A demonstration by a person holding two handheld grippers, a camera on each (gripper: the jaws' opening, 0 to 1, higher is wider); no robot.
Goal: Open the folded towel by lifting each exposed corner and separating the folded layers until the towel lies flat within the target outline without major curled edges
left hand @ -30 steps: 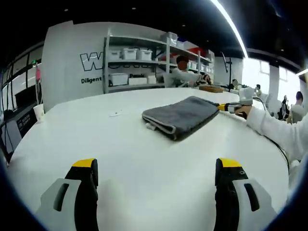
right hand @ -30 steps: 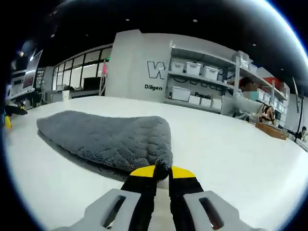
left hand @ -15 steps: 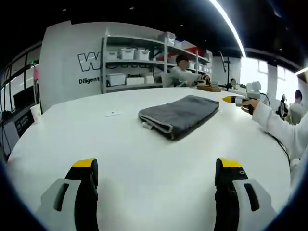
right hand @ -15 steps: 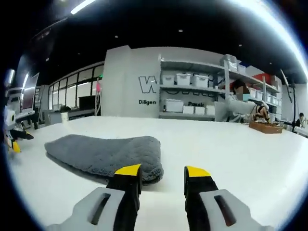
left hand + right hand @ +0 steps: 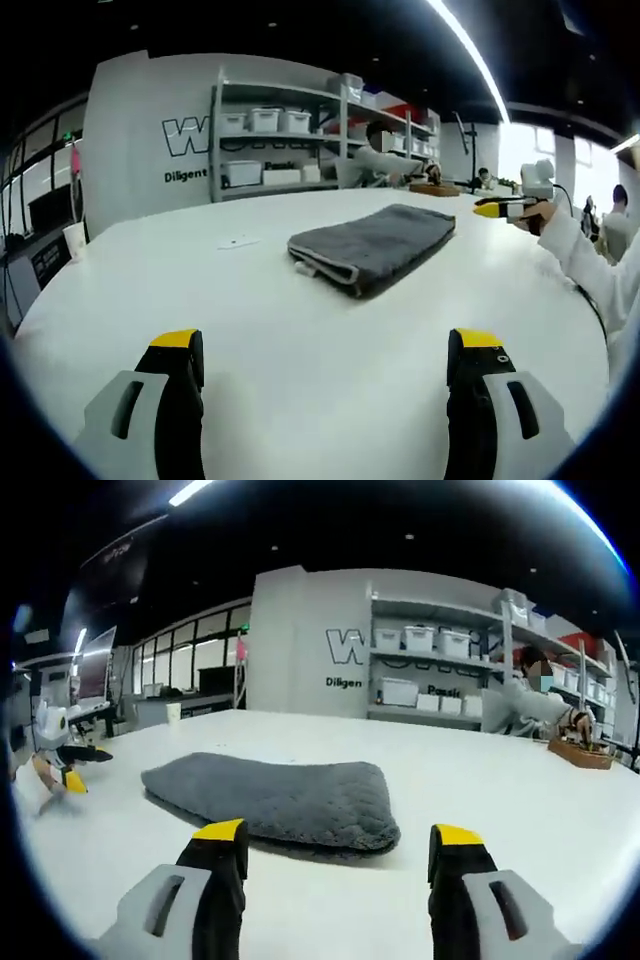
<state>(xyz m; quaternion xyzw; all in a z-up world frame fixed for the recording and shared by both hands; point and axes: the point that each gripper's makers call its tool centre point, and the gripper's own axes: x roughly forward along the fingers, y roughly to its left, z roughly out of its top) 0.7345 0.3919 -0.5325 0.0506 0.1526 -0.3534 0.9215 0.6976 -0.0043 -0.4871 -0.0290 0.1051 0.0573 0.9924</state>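
Observation:
A folded grey towel (image 5: 375, 243) lies on the white table (image 5: 300, 330), its stacked layers showing at the near left corner. My left gripper (image 5: 325, 350) is open, well short of the towel with bare table between. In the right gripper view the same towel (image 5: 280, 800) lies flat just beyond my open right gripper (image 5: 340, 845), whose jaws stand wide apart and touch nothing. In the left gripper view the right gripper (image 5: 500, 208) hovers to the right of the towel, held by a hand in a white sleeve. The left gripper (image 5: 60, 770) appears at the far left of the right gripper view.
A small paper slip (image 5: 235, 241) lies on the table left of the towel. A paper cup (image 5: 76, 238) stands at the table's left edge. Shelves with white bins (image 5: 270, 140) line the back wall, and a person (image 5: 530, 695) sits beyond the table by a wooden tray (image 5: 578, 752).
My right gripper let go of the towel's corner, opened wide and drew back. The corner dropped flat. The left gripper stayed open and nearly still.

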